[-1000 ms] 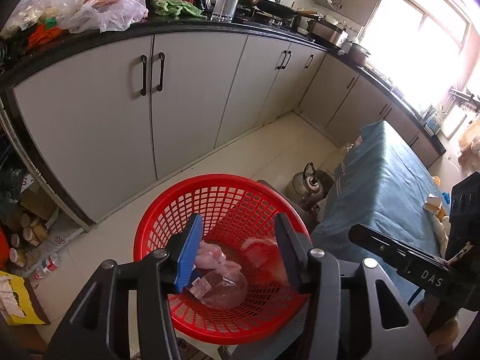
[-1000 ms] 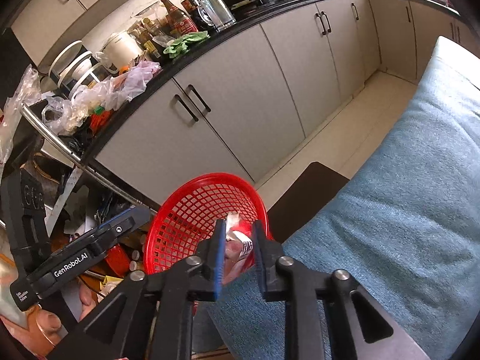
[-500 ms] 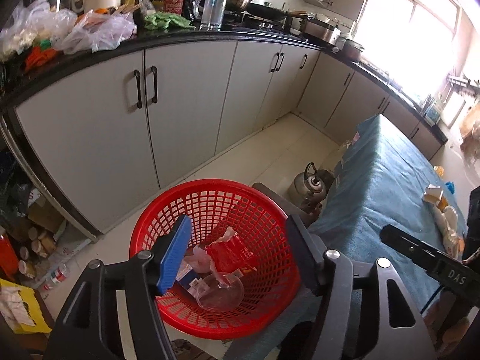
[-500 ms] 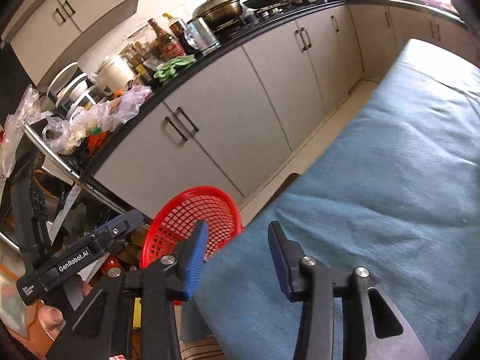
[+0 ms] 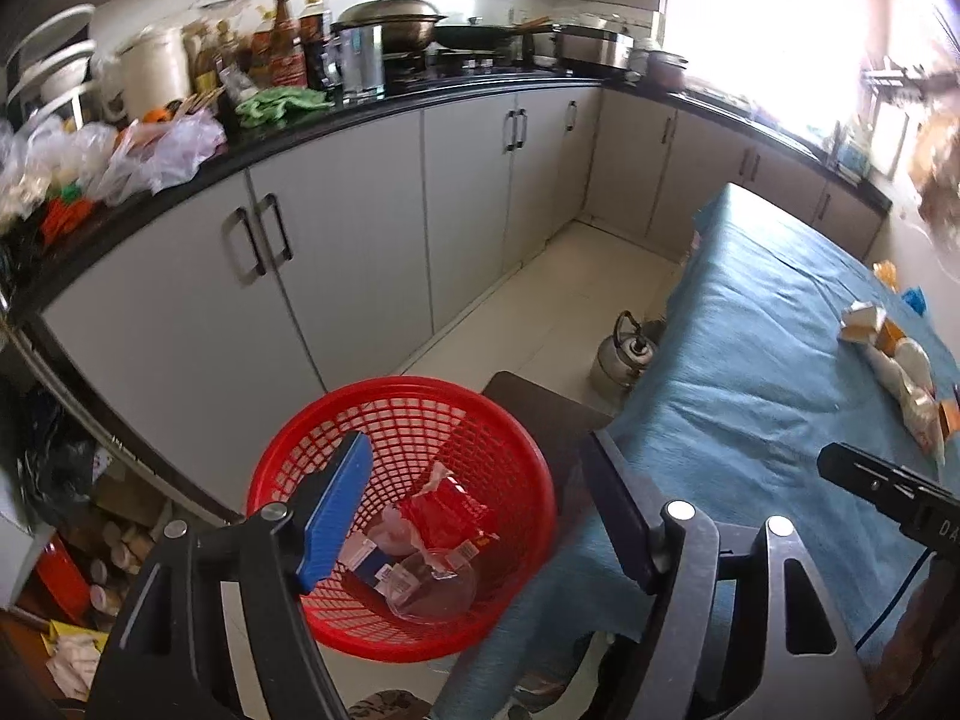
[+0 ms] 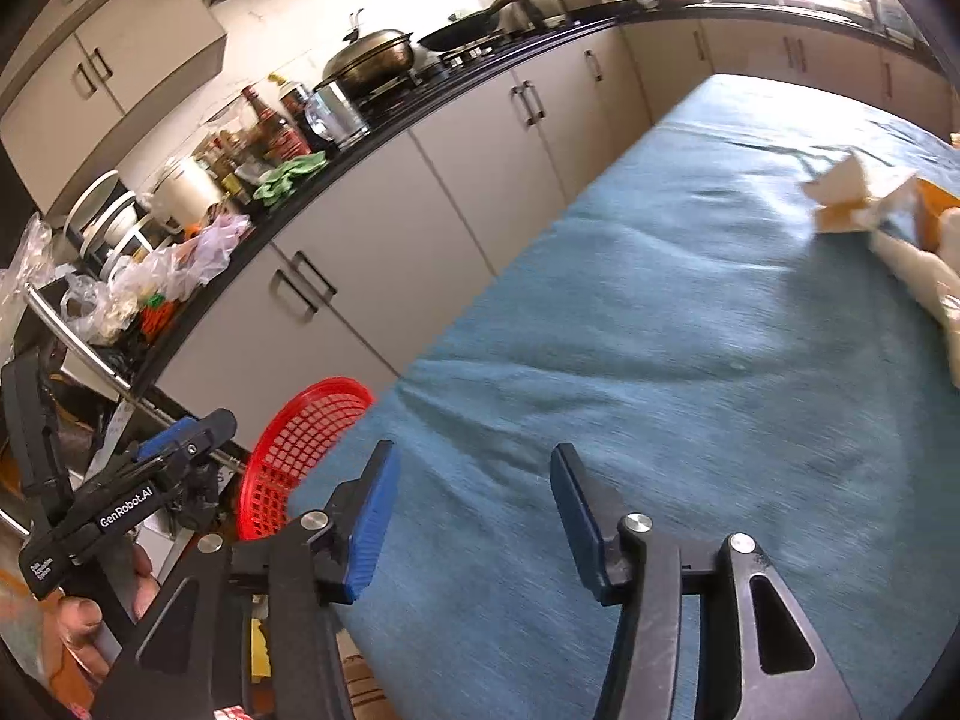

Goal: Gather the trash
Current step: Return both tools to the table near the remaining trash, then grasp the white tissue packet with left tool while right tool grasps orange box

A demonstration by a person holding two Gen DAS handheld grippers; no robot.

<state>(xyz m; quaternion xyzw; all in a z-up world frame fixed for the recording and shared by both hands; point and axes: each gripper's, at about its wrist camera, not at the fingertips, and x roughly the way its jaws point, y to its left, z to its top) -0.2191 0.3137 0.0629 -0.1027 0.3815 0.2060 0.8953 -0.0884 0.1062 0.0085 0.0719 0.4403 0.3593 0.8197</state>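
A red mesh basket (image 5: 516, 438) stands on the floor by the table's near end; its rim also shows in the right wrist view (image 6: 312, 420). In it lie a red wrapper (image 5: 444, 510), a clear plastic cup (image 5: 432, 591) and small scraps. My left gripper (image 5: 480, 510) is open and empty above the basket. My right gripper (image 6: 471, 516) is open and empty over the blue tablecloth (image 6: 660, 330). More trash, torn orange and white packets (image 6: 864, 204), lies at the table's far right, also in the left wrist view (image 5: 894, 354).
Grey cabinets (image 5: 360, 252) under a black counter crowded with bags, bottles and pots run along the left. A metal kettle (image 5: 624, 354) sits on the floor by the table. A dark stool (image 5: 540, 408) stands beside the basket. Clutter fills the lower left corner.
My right gripper opened, dropped the red wrapper into the basket and swung right over the tablecloth. My left gripper lifted and pulled back from the basket.
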